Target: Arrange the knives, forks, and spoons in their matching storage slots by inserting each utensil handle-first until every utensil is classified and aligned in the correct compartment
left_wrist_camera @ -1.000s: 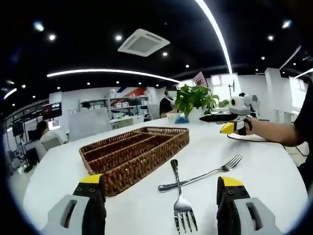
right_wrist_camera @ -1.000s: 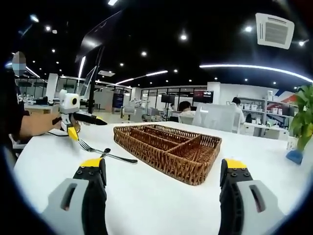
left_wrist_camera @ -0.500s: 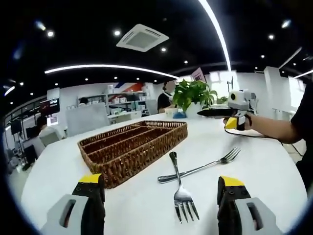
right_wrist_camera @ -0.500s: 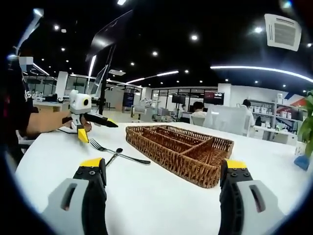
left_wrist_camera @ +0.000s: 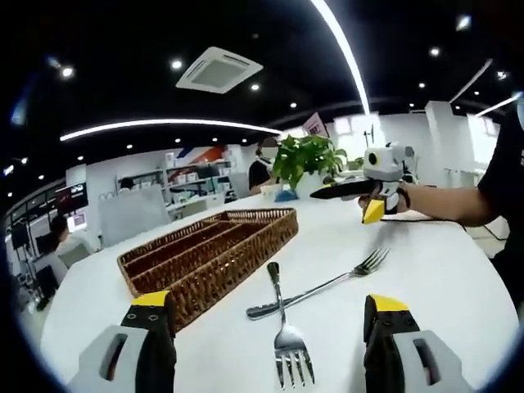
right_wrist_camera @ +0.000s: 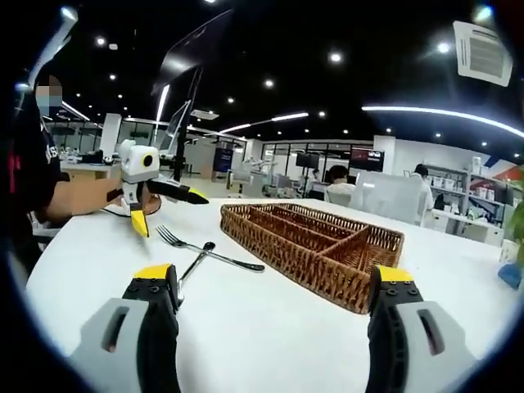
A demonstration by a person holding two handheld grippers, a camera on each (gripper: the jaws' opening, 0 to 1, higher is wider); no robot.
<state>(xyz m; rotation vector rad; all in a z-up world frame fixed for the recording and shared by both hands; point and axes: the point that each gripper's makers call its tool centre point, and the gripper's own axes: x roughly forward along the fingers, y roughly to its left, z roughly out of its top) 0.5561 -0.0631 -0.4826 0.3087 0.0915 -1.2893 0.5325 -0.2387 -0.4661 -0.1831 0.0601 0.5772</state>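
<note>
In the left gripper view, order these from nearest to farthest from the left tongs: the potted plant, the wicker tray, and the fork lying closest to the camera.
1. Near fork, on the table between the left tongs.
2. Wicker tray, left of centre, farther back.
3. Potted plant, at the table's far edge.

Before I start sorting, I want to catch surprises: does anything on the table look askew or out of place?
Yes. Two forks lie crossed on the white table beside the wicker tray, one over the other instead of in a slot. From these views the tray's compartments look empty. Nothing looks spilled or damaged.
</note>
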